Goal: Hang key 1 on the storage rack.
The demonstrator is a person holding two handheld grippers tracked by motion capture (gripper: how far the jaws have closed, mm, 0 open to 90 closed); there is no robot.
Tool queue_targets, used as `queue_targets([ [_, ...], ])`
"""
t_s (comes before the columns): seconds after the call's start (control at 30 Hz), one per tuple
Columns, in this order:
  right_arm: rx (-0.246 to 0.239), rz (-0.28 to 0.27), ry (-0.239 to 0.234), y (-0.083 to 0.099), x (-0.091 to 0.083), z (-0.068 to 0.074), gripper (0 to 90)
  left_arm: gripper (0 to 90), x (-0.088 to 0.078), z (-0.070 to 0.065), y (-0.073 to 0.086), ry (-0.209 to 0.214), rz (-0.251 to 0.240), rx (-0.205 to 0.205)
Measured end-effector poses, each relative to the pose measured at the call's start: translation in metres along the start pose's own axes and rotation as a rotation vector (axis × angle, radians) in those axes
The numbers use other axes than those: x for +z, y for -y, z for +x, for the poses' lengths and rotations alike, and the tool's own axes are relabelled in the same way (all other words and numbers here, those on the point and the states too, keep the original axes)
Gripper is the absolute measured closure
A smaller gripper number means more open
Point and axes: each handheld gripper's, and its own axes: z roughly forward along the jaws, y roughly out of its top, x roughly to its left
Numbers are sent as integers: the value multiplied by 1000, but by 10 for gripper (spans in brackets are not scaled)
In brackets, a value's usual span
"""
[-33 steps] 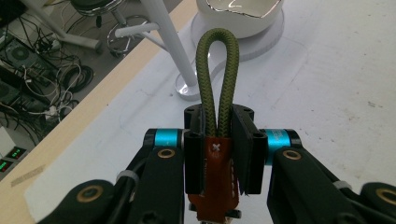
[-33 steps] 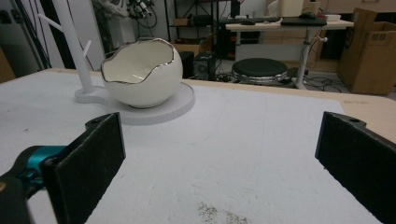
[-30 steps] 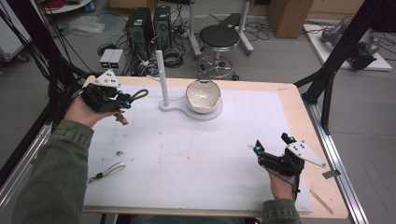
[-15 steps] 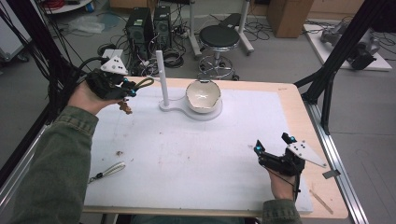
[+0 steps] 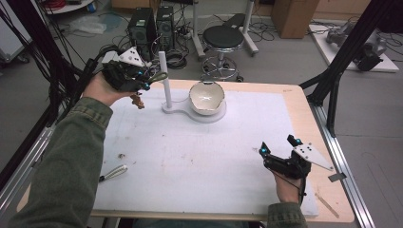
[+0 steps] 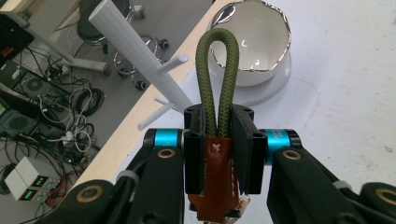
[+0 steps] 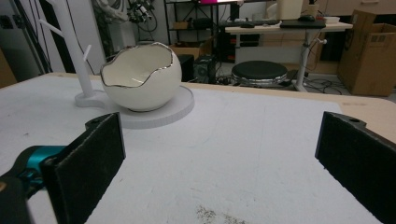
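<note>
High view: the left gripper has risen from the mat toward the white peg stand at its three o'clock. Left gripper view: jaws clamp a green cord keychain, loop toward a peg, likely for hanging. Right gripper view: the right gripper gapes empty.

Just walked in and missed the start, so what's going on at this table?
A person holds a tool in each hand. The left tool is shut on a key fob, a green cord loop with a brown leather tab, and holds it in the air beside the white peg stand, loop pointing toward the pegs, not yet hooked on. The egg-shaped white bowl sits on the stand's base. The right tool rests open and empty near the table's near right corner. Another fob lies near the left edge.
</note>
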Motion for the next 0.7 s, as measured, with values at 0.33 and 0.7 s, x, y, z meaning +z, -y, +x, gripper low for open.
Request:
queue_targets([
  [0.33,8,-1,-3,0,0,0,4,755,18,5,-4,-34,44,-3],
  [0.7,9,2,-6,0,0,-1,4,756,32,11,-2,-75,94,-16],
])
